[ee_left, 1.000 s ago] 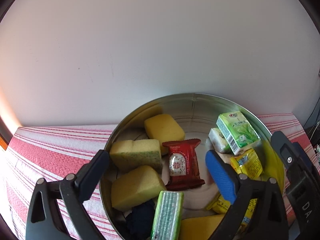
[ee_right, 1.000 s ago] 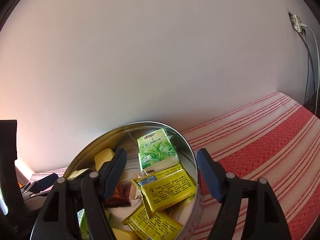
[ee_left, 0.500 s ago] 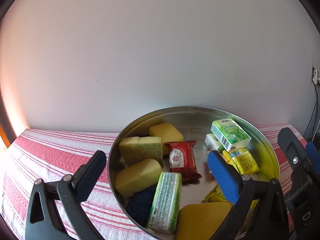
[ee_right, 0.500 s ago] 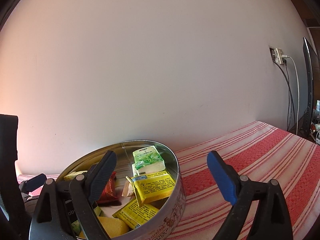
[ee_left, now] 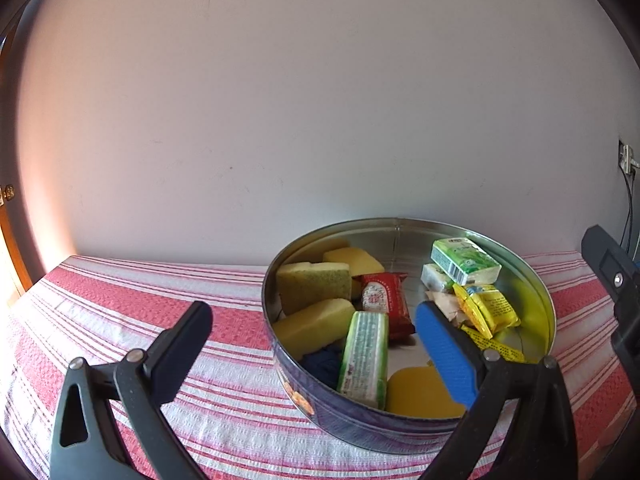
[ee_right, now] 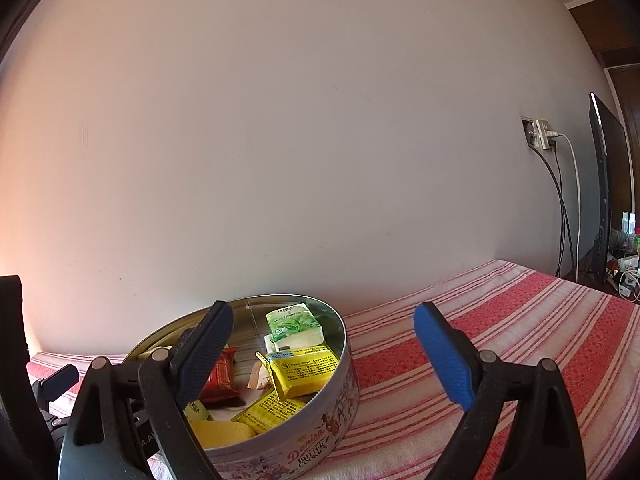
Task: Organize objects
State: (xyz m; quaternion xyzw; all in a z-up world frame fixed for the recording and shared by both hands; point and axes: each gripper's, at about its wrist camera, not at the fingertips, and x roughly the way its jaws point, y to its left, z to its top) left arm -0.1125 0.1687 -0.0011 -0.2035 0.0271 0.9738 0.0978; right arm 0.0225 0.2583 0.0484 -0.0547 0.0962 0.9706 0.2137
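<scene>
surface: striped cloth [ee_right: 500, 340] | backdrop: wall [ee_right: 300, 140] | both hand-held grippers [ee_left: 312, 336] [ee_right: 320, 344] wide, empty

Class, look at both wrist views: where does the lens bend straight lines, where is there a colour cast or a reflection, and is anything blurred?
Left wrist view: dark rounded corners, orange glow at the wall's left edge, yellow reflection inside the tin; contents sharp. Right wrist view: the screen and cables bow near the right edge, the same orange cast at left; no motion blur.
</scene>
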